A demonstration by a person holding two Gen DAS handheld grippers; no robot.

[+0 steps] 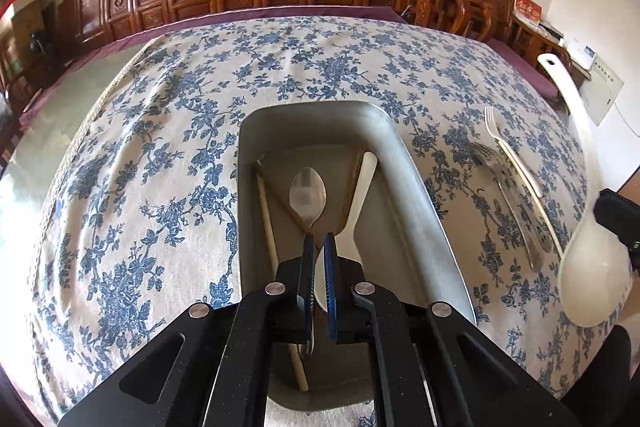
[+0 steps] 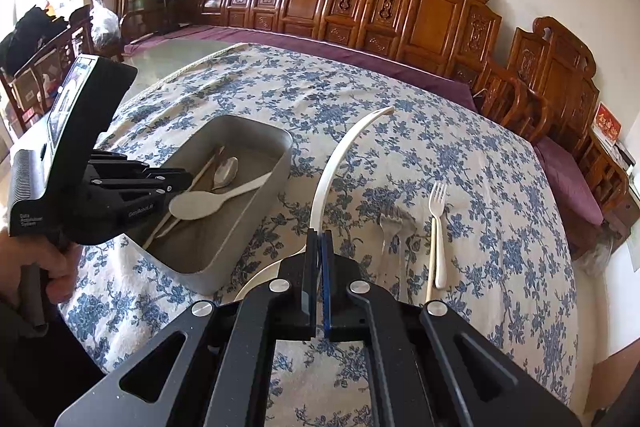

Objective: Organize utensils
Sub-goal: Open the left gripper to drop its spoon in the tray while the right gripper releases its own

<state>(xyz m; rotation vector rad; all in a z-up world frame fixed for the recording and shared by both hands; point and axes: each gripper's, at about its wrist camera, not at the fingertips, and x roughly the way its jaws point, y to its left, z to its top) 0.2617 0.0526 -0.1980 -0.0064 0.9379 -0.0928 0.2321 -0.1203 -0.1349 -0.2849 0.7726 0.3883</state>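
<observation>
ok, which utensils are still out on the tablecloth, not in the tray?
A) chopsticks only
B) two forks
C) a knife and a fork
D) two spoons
B: a metal fork and a white fork lie side by side on the tablecloth, right of the gray tray.

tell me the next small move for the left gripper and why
Probably open the left gripper and let go. It is shut on the metal spoon, whose bowl already sits low inside the grey tray, beside the white spoon and chopsticks. The right gripper holds the white ladle clear.
</observation>
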